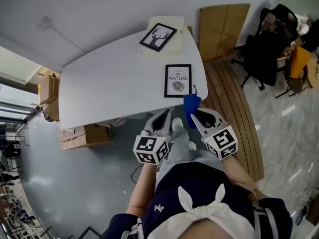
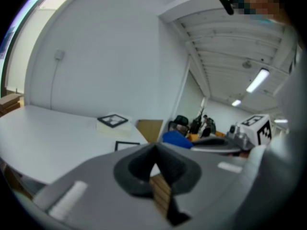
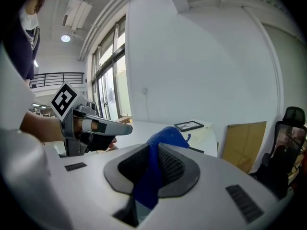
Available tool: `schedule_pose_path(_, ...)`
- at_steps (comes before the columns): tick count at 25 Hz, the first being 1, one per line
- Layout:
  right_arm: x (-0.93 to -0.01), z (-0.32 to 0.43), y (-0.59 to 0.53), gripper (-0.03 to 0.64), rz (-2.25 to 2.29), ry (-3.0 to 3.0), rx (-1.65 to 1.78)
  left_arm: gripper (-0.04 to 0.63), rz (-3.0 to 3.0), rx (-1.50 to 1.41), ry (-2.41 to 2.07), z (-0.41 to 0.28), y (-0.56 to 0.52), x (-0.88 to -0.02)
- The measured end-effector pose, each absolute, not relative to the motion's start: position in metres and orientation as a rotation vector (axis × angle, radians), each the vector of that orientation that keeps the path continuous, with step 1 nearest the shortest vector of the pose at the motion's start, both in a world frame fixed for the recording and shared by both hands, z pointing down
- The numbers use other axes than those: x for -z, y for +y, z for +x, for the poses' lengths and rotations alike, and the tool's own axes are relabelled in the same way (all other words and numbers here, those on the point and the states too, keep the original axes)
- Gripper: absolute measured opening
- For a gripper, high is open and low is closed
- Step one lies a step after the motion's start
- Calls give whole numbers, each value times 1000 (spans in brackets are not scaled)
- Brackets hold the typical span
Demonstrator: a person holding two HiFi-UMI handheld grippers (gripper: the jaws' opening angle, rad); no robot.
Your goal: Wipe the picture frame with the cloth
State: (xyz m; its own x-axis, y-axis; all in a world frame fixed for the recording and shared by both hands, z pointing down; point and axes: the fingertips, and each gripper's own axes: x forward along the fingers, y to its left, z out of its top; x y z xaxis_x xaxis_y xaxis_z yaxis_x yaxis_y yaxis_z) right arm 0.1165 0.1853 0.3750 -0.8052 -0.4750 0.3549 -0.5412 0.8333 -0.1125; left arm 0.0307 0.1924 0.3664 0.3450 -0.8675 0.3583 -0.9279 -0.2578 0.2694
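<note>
One white bench (image 1: 114,83) fills the middle of the head view, with a band of wooden slat flooring (image 1: 234,108) curving past its right side. One cardboard sheet (image 1: 222,29) leans on the wall beyond the bench, and a black office chair (image 1: 261,59) stands to its right. A cardboard box (image 1: 84,136) sits on the floor at the bench's near left edge.

Two picture frames lie on the bench, well apart. The leaf-print frame (image 1: 178,80) lies flat near the right edge. The deer frame (image 1: 158,37) rests on a pale book (image 1: 177,41) at the far end.

Two tools are held side by side at the near edge. The left tool (image 1: 160,121) is clenched on nothing, its jaws meeting at the tips in its own view (image 2: 154,152). The right tool (image 1: 199,116) grips the one blue cloth (image 1: 191,106), which is pinched between its jaws (image 3: 152,150) and bunches up past them. The cloth hangs just beside the leaf-print frame's near right corner, not on its glass.

The small print under the leaf is too fine to read. In the left gripper view the tool's body cuts off all but the top edge of that frame (image 2: 127,145).
</note>
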Motion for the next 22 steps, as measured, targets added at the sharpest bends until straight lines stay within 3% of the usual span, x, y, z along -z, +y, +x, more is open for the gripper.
schedule_pose_path(22, -402, 59, 37, 57, 803, -2613, -331, 5, 2117, -301, -1516, -42, 70, -410)
